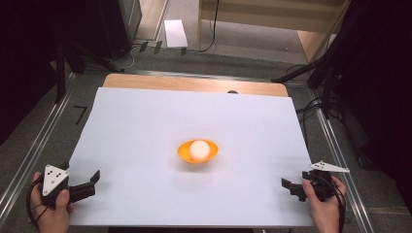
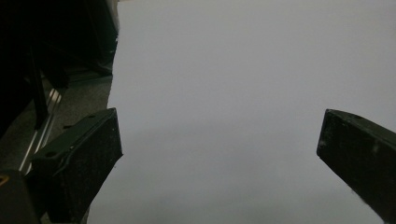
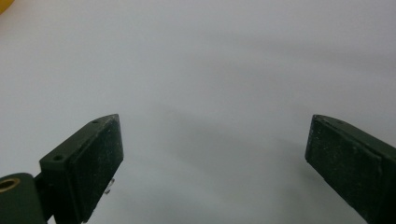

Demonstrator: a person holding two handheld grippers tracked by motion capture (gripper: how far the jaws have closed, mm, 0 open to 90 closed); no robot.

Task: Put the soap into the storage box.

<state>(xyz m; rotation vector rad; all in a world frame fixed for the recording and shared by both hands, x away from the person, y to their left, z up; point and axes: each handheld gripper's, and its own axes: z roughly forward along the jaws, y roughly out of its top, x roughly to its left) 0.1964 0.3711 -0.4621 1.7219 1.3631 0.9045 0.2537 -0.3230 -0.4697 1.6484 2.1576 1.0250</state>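
White sheet (image 1: pixel 145 136) covers a wooden table (image 1: pixel 194 83); dark stands flank it. High view: orange bowl (image 1: pixel 184 151) sits mid-sheet, with a white ball (image 1: pixel 199 149) inside it. Left gripper (image 1: pixel 92 182) rests at the near left corner, right gripper (image 1: pixel 287 187) at the near right edge, both well apart from the bowl.

Left gripper view: left gripper (image 2: pixel 219 144) jaws spread wide, nothing between them, over bare sheet (image 2: pixel 243 70).

Right gripper view: right gripper (image 3: pixel 214 144) jaws likewise wide apart and empty; a bowl sliver (image 3: pixel 3 5) shows at the top left corner.
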